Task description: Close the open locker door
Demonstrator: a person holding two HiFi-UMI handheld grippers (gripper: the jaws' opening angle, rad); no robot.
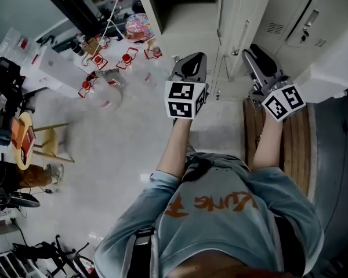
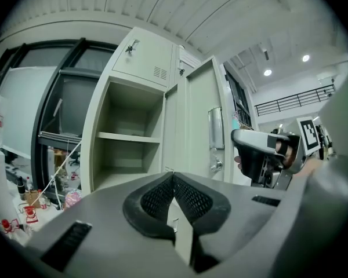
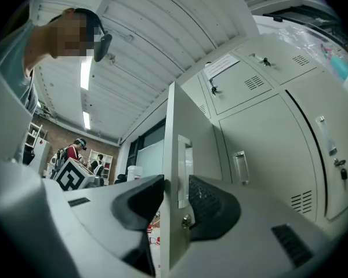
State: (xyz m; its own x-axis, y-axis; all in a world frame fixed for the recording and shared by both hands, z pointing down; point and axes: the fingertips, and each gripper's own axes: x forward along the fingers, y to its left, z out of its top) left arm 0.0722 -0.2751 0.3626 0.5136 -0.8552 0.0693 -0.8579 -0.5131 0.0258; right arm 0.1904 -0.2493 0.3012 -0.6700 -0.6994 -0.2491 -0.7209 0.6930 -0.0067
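The tall pale locker (image 2: 127,138) stands open, its shelves bare. Its door (image 2: 200,120) is swung out toward me, with a handle (image 2: 216,129) on its face. In the right gripper view the door's free edge (image 3: 170,155) runs up between the jaws of my right gripper (image 3: 177,198); the jaws stand wide, and I see no pad pressing on the door. In the head view the right gripper (image 1: 252,54) reaches to the door (image 1: 235,16). My left gripper (image 1: 192,62) hangs in front of the open compartment, shut and empty, its pads meeting (image 2: 173,181).
Closed lockers (image 3: 267,155) line the wall to the right of the door. A cluttered white table (image 1: 58,68) and a wooden stool (image 1: 46,143) stand at the left. A wooden board (image 1: 296,149) lies by my right side. Other people (image 3: 75,152) stand far behind.
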